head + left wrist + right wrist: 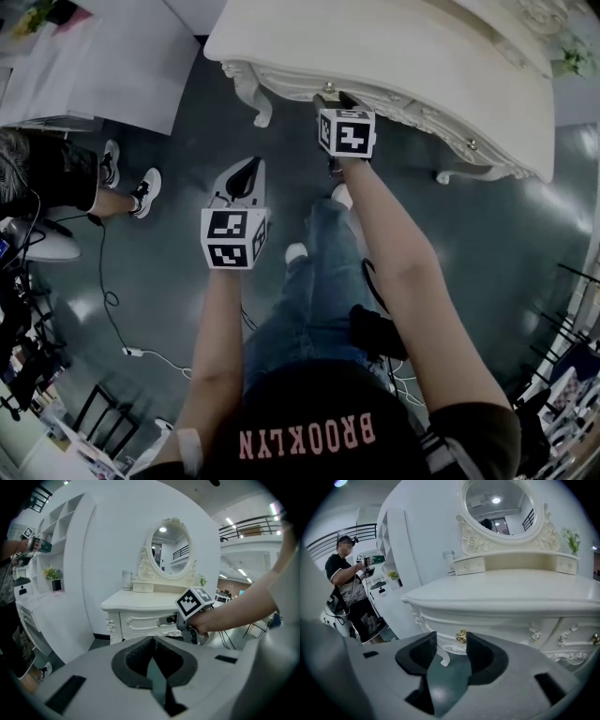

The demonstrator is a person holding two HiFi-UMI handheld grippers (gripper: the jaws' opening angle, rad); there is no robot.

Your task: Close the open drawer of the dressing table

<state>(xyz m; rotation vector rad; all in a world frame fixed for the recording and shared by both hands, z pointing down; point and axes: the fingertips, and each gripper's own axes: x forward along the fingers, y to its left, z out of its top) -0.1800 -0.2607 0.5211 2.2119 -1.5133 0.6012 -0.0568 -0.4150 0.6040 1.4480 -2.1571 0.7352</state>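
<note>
Drawer [506, 623] of the dressing table [375, 47] looks already flush. Right gripper [452, 637] stands wide open, the gold knob [461, 636] between its jaws, seemingly unpressed. Left gripper [152, 640] is closed, empty. Next, I think, withdraw straight back.

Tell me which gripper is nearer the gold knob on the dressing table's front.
Right. The right gripper is up at the dressing table, its open jaws framing the gold knob; the left gripper hangs back over the floor, well short.
</note>
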